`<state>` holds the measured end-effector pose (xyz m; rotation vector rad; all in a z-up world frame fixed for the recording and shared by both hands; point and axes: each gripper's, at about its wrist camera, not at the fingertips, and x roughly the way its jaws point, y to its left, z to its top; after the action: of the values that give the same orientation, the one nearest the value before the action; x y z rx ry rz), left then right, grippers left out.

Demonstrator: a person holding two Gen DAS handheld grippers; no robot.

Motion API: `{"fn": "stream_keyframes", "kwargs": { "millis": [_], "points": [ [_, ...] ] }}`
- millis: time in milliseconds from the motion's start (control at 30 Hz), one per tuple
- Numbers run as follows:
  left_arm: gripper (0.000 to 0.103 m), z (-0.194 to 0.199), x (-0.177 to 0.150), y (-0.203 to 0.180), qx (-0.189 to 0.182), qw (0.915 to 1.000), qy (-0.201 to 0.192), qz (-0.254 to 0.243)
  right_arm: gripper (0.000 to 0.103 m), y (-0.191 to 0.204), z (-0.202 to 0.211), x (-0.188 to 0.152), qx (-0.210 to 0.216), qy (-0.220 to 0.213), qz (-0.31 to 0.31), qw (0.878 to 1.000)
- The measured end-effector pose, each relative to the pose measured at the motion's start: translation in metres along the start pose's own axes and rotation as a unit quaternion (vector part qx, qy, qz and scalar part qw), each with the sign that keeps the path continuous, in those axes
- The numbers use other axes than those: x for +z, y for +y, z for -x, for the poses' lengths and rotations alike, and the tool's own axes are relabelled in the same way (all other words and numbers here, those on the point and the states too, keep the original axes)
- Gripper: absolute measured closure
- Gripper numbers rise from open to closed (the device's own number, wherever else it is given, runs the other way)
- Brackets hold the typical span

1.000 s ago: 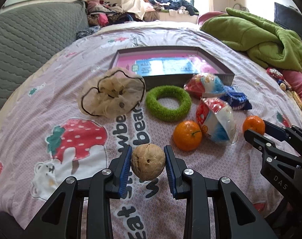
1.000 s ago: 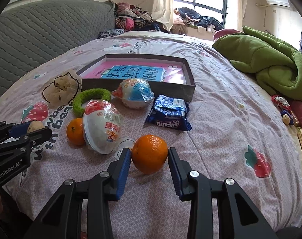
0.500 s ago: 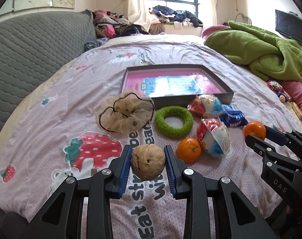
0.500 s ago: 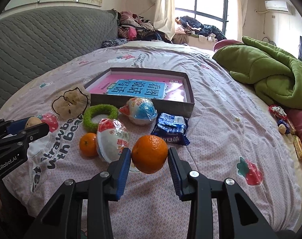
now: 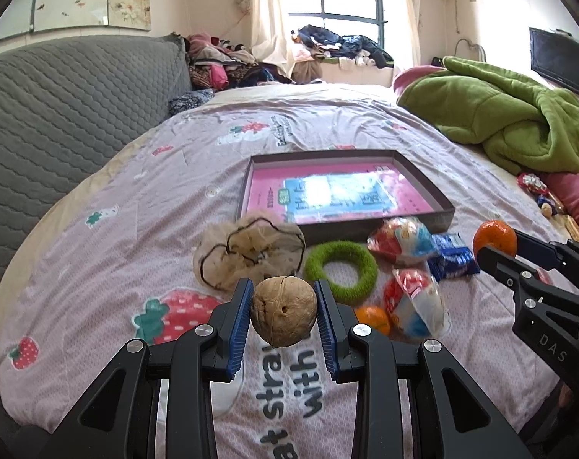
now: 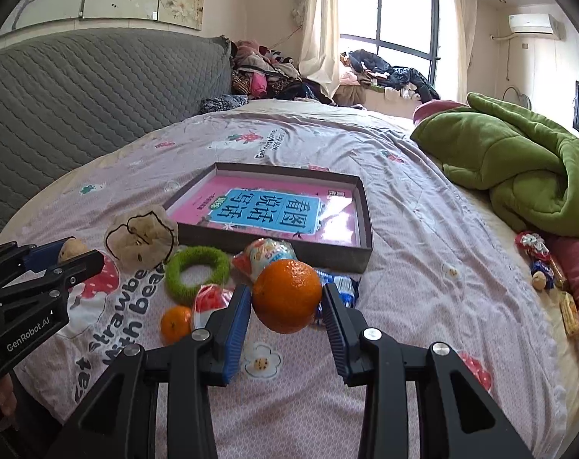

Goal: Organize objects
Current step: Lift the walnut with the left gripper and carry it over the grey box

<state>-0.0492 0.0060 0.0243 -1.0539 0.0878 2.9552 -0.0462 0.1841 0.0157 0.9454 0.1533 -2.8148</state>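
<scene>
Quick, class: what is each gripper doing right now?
Left gripper: closed on the walnut, off the bed.
Right gripper: closed on an orange, off the bed.

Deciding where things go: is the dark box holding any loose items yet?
No. The box shows only its pink and blue printed bottom; snacks and hair ties lie outside on the bed.

Blue snack packet (image 6: 337,287) mostly hidden behind held orange (image 6: 287,296).

Two wrist fisheyes, side by side over the bed (image 5: 98,229)
Both face 12 o'clock, angled downward, sharing the box (image 5: 423,181) (image 6: 360,206) and window (image 6: 400,15).
</scene>
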Motion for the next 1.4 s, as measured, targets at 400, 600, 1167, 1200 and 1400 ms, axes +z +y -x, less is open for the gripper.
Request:
{"fn": "stream_keyframes", "kwargs": {
  "millis": [400, 600, 1167, 1200, 1400],
  "points": [
    [0.07, -0.012, 0.035, 0.004, 0.007, 0.9996, -0.023, 0.011, 0.064, -0.001, -0.016, 0.029, 0.004, -0.019, 0.003, 1.0],
    [0.07, -0.022, 0.044, 0.001, 0.008, 0.9996, -0.026, 0.011, 0.067, -0.003, -0.021, 0.039, 0.006, -0.034, 0.008, 0.999],
    [0.07, -0.063, 0.059, -0.001, 0.018, 0.9997, -0.008, 0.015, 0.084, -0.03, -0.048, 0.045, 0.001, -0.018, -0.009, 1.0],
    [0.07, -0.065, 0.06, -0.002, 0.019, 0.9997, -0.006, 0.013, 0.085, -0.03, -0.051, 0.045, 0.001, -0.016, -0.009, 1.0],
    [0.069, -0.076, 0.063, -0.007, 0.018, 0.9998, 0.0, 0.01, 0.089, -0.034, -0.059, 0.047, 0.006, -0.01, -0.011, 1.0]
  ]
}}
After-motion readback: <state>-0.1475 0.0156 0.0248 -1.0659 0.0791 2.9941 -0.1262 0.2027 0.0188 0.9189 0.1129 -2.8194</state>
